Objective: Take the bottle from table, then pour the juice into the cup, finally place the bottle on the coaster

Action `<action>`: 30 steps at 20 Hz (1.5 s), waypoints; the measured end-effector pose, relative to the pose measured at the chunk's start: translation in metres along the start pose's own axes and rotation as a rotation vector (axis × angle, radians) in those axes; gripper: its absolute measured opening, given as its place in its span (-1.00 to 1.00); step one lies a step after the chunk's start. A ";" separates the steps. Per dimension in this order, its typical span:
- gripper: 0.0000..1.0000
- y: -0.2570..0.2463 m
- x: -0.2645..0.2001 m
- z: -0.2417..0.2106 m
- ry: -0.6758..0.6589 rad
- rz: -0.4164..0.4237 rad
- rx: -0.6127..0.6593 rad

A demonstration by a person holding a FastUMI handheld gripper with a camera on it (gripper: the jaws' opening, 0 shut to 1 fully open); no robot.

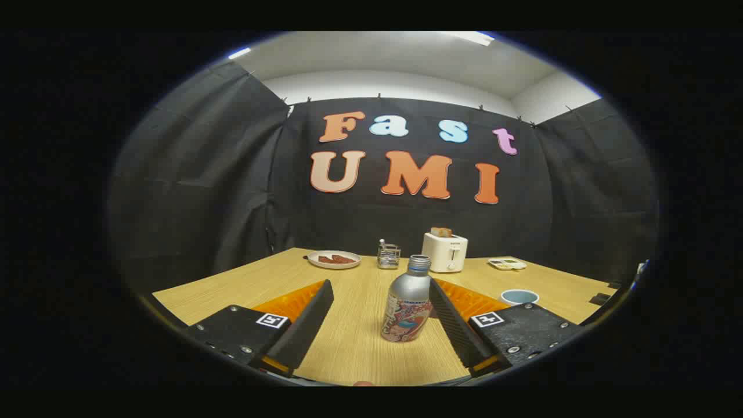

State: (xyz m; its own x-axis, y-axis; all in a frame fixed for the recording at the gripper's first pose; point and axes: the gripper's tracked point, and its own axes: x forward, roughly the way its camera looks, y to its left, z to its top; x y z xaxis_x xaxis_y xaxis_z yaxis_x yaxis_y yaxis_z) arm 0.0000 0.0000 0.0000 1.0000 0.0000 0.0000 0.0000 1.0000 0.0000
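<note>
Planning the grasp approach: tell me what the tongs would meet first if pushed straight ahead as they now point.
Most likely the bottle. The tongs are open, and the bottle stands upright between the fingers, close to the right one; whether it touches is unclear. Beyond it on the table stands a wire rack.

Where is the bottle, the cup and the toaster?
bottle (406, 305): gripper view, on its body, between the open fingers of the hand-held gripper (380, 316).
cup (519, 297): gripper view, on its rim.
toaster (445, 252): gripper view, on its front face.
</note>
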 end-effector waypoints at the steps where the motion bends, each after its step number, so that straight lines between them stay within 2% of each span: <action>1: 0.97 0.000 -0.001 -0.001 0.002 -0.002 -0.005; 15: 0.97 0.003 -0.001 0.000 0.003 0.006 0.008; 30: 0.97 -0.025 0.013 -0.023 0.053 -0.062 0.036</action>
State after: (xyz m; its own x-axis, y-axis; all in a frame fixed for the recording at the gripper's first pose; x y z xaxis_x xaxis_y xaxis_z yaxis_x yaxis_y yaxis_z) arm 0.0130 -0.0246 -0.0229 0.9967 -0.0612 -0.0536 0.0631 0.9974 0.0347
